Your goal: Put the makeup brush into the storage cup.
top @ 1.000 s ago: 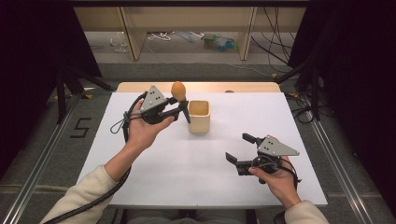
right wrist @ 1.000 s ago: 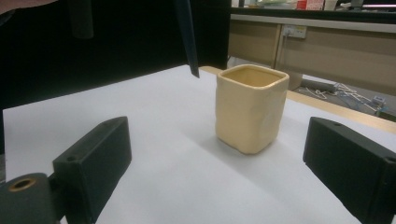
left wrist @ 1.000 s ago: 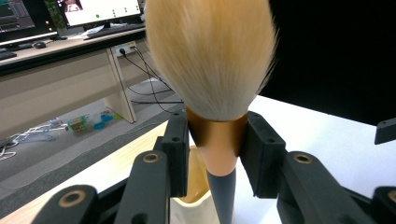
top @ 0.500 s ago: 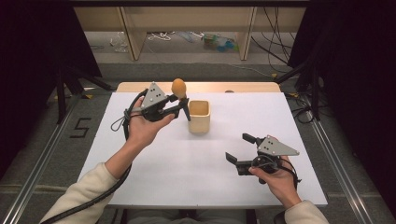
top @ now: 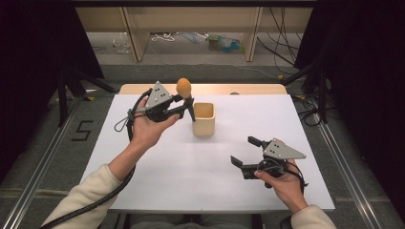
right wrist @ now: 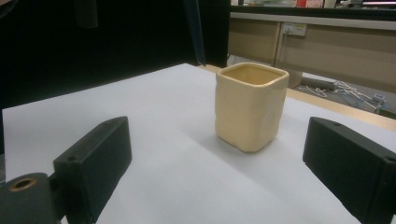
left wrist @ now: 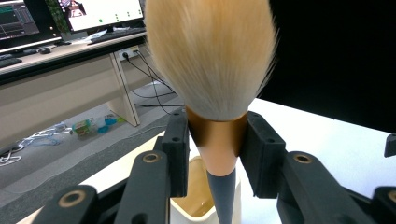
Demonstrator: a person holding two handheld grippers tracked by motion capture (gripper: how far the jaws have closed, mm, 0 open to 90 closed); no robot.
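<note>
My left gripper (top: 186, 102) is shut on a makeup brush (top: 184, 88), held above the table just left of a cream square cup (top: 204, 119). In the left gripper view the pads clamp the brush's copper ferrule (left wrist: 217, 140), with the tan bristles (left wrist: 210, 56) pointing up and the dark handle tip hanging over the cup (left wrist: 191, 205). My right gripper (top: 242, 150) rests low on the white table at the right, jaws open and empty. In the right gripper view it (right wrist: 217, 158) faces the cup (right wrist: 250, 105), which stands some way beyond the jaws.
The white table top (top: 191, 181) has a wooden strip (top: 143, 89) along its far edge. Beyond it are a grey floor, wooden desk legs and cables. A dark stand (top: 64, 88) rises at the left, and metal rails run along both sides.
</note>
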